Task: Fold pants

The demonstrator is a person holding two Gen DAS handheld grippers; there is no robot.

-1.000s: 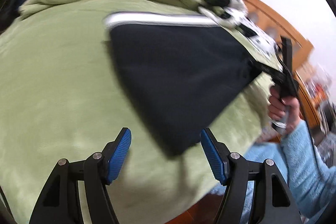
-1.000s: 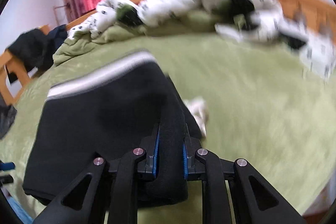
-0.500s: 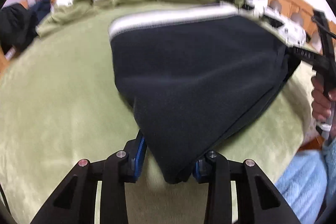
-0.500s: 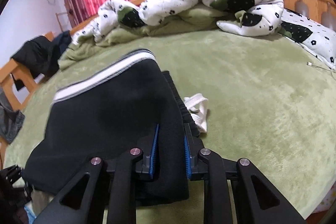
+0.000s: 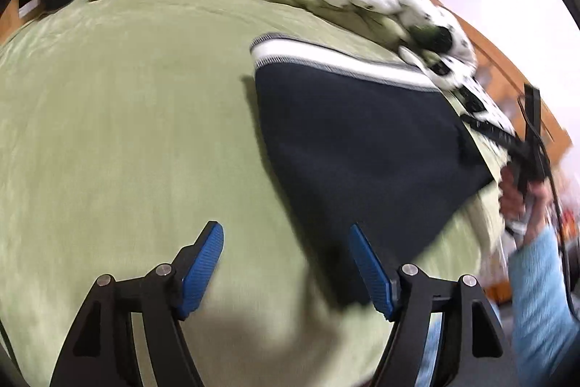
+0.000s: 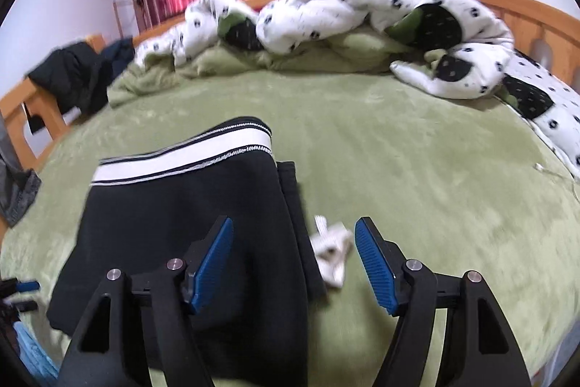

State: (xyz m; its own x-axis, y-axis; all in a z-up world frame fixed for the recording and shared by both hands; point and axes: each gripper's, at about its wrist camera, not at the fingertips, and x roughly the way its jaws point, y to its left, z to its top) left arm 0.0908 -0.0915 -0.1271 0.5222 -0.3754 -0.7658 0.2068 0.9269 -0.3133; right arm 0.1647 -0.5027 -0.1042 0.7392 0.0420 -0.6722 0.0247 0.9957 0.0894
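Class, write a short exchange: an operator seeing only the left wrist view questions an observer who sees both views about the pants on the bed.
Operator: Does the right tool grip the pants?
Observer: No; it is open, its jaws have just been opening, with the pants' edge between them, unpressed.
Operator: Anything beside the pants?
Observer: A small white cloth lies on the green blanket at their right edge.

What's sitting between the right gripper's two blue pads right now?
In the right wrist view, the right gripper has just opened; between its pads lie the black pants' folded edge, a small white cloth scrap and bare green blanket.
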